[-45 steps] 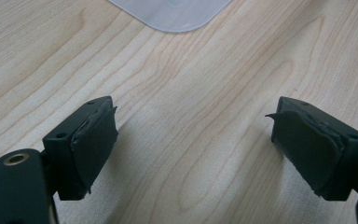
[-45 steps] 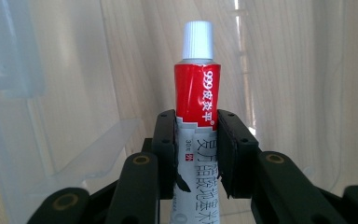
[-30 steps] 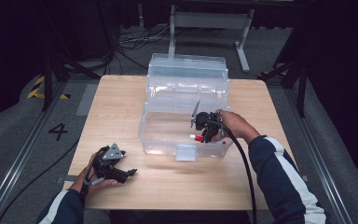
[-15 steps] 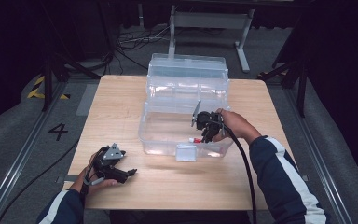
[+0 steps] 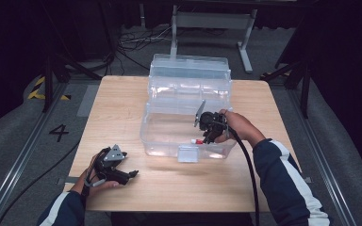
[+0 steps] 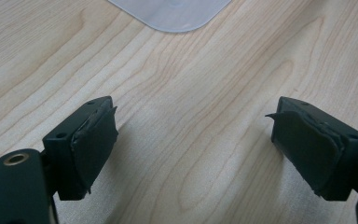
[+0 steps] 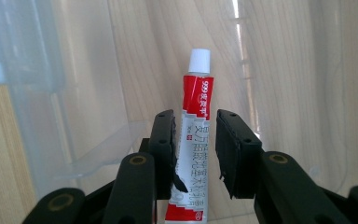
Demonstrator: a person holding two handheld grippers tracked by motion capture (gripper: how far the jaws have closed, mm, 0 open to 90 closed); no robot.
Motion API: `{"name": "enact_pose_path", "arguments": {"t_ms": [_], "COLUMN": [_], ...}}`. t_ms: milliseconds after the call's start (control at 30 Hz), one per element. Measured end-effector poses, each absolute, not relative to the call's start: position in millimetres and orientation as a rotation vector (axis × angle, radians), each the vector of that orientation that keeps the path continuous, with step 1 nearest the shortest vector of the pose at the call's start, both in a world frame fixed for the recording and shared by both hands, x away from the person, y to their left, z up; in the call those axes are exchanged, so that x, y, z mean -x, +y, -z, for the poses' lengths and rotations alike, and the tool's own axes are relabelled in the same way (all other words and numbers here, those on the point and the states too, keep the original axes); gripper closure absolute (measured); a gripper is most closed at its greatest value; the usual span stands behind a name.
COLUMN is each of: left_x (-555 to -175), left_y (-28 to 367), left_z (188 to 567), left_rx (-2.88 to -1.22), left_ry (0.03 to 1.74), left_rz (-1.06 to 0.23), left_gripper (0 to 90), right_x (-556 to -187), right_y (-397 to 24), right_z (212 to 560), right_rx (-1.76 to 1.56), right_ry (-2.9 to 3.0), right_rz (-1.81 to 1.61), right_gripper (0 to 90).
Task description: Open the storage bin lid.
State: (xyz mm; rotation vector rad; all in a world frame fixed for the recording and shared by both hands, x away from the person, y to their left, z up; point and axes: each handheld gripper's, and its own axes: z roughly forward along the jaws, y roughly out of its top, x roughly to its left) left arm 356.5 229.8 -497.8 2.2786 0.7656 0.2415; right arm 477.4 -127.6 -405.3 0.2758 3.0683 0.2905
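A red and white tube (image 7: 196, 116) with a white cap lies inside the clear plastic box (image 5: 160, 141), near its front wall, and shows as a small red mark (image 5: 196, 141) in the high view. My right gripper (image 5: 205, 137) reaches down into the box. In its own view the right gripper (image 7: 196, 117) straddles the tube. Its jaws have just been opening, and a thin gap shows beside the right pad (image 7: 223, 144). My left gripper (image 5: 131, 174) rests on the table at the front left. It stands open (image 6: 193, 126) over bare wood, with nothing between its jaws.
The box's lid (image 5: 188, 70) stands open at the back of the wooden table (image 5: 122, 108). A translucent latch tab (image 5: 187, 154) hangs on the box's front. A rounded translucent plastic edge (image 6: 170, 11) lies ahead of the left gripper. A metal stand (image 5: 212, 19) and cables are on the floor beyond.
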Motion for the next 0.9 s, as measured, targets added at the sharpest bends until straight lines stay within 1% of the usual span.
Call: {"name": "enact_pose_path", "arguments": {"t_ms": [633, 900], "left_x": [-356.7, -356.5], "left_y": [229.8, 229.7], "left_z": [497.8, 497.9], "left_rx": [-2.279, -2.278], "left_ry": [0.764, 0.766], "left_rz": [-0.242, -0.242], "left_gripper": [14.3, 14.4], "right_x": [-465.3, -460.6], "right_y": [-148.3, -159.5], "right_z": [389.0, 382.3], "right_rx": [-0.322, -0.324], "right_ry": [2.97, 2.904], "right_rz": [-0.519, -0.659], "right_gripper": [62.0, 61.4]}}
